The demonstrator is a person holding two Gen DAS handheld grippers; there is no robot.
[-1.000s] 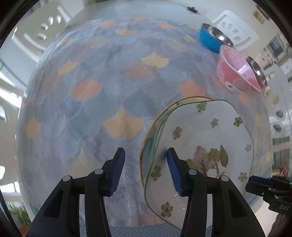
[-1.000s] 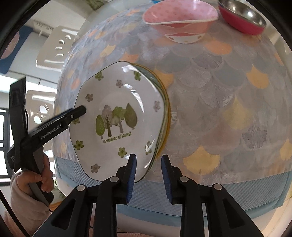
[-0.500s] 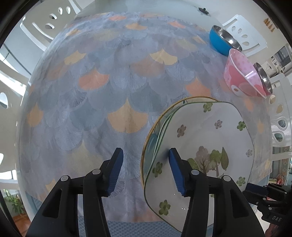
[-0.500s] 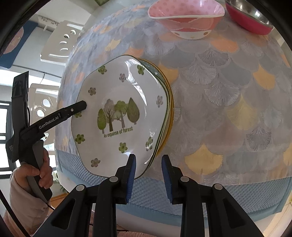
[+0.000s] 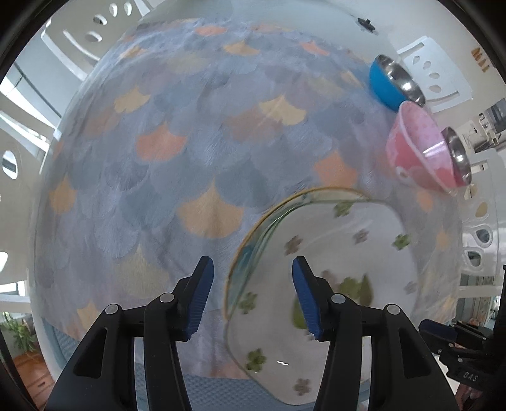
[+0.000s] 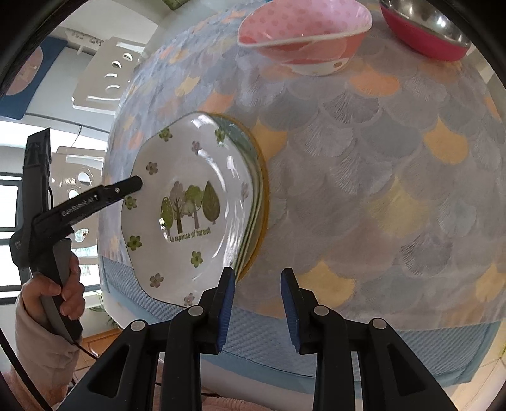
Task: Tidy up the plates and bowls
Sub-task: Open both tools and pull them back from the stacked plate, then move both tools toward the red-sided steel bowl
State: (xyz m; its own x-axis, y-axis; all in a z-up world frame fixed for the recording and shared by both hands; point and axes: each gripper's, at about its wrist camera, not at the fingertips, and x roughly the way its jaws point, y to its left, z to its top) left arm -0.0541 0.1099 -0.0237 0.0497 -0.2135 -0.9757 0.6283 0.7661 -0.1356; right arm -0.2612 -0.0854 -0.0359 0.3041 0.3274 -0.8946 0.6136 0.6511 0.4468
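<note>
Sliding sideways now, the right gripper [image 6: 257, 303] has drifted off the near rim of the plate stack [image 6: 189, 205], so that its jaws, which a moment ago straddled that edge, hang over bare tablecloth [image 6: 395, 189] just beside the plates. Nothing sits between them; the gap is narrow and empty, barely wider than before.

The stack itself has not budged: a white plate with a forest print [image 5: 348, 253] lies on top, a greenish plate and a yellow-rimmed one peeking out beneath it, all near the table's front edge, the top one jutting past that edge.

Over on the other side, the left gripper [image 5: 251, 297] has rolled a touch but stayed put, jaws about half open. The far rim of the stack falls between its blue pads in this view, yet neither pad presses on it, so it holds nothing.

Further back, the pink dotted bowl [image 6: 303, 34], the red steel-lined bowl [image 6: 423, 28] and the blue steel-lined bowl [image 5: 390, 82] stand separate, unstacked.

Looks to me as if the plates are done and the bowls come next, the pink one being the right gripper's nearest.
</note>
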